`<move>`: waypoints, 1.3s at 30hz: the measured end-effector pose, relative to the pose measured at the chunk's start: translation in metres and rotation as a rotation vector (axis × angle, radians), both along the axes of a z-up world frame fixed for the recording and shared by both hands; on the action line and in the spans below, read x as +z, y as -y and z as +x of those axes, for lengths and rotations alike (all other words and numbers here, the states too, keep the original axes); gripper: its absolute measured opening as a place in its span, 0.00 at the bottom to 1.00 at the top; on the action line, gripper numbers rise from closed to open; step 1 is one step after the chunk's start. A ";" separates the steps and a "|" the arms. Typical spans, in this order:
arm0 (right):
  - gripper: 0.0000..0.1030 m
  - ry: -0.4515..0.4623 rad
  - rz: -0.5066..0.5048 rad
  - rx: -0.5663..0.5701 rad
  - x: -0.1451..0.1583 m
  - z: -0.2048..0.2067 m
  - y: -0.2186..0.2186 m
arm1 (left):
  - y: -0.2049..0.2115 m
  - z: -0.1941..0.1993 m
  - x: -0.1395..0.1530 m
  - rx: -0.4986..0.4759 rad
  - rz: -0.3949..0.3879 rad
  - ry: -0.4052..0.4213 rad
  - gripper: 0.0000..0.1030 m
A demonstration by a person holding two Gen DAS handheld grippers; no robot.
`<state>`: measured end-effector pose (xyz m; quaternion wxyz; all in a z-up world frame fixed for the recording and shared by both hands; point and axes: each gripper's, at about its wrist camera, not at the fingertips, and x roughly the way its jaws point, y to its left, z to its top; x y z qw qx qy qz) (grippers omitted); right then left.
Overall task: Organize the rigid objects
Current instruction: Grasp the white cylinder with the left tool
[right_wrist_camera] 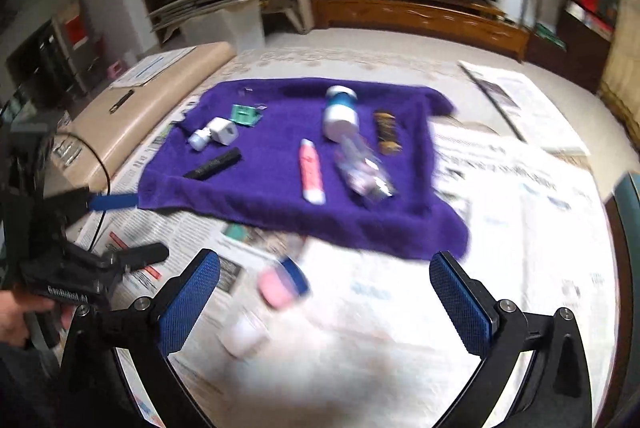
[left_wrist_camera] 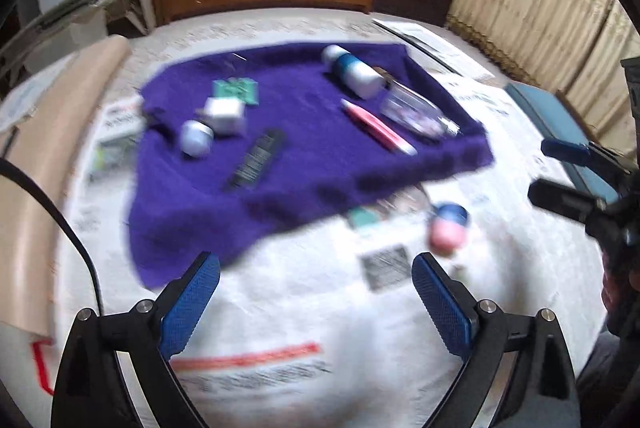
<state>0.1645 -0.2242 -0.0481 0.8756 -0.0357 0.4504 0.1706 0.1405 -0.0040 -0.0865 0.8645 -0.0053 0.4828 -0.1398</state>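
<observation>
A purple cloth lies on newspaper. On it are a white and teal bottle, a pink tube, a clear bottle, a black tube, a white box, a small round jar and a green packet. A pink and blue jar lies off the cloth, on the paper. My left gripper and right gripper both hover open and hold nothing.
Newspaper covers the surface. A small white cup stands near the pink jar. A beige cushion runs along the left, a blue pad along the right. A hand holds the left gripper.
</observation>
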 end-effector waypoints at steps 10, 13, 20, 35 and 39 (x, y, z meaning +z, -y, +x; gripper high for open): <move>1.00 -0.091 0.082 -0.170 -0.035 -0.023 0.081 | 0.071 -0.034 -0.022 -0.104 -0.018 0.005 0.94; 1.00 -0.111 0.112 -0.205 -0.041 -0.024 0.097 | 0.088 -0.039 -0.027 -0.141 0.031 0.010 0.94; 1.00 -0.118 0.167 -0.256 -0.043 -0.023 0.116 | 0.109 -0.044 -0.036 -0.154 0.126 0.051 0.75; 1.00 -0.123 0.159 -0.260 -0.043 -0.021 0.117 | 0.115 -0.046 -0.037 -0.178 0.096 0.113 0.27; 1.00 -0.120 0.139 -0.251 -0.045 -0.023 0.114 | 0.115 -0.047 -0.036 -0.173 0.092 0.104 0.26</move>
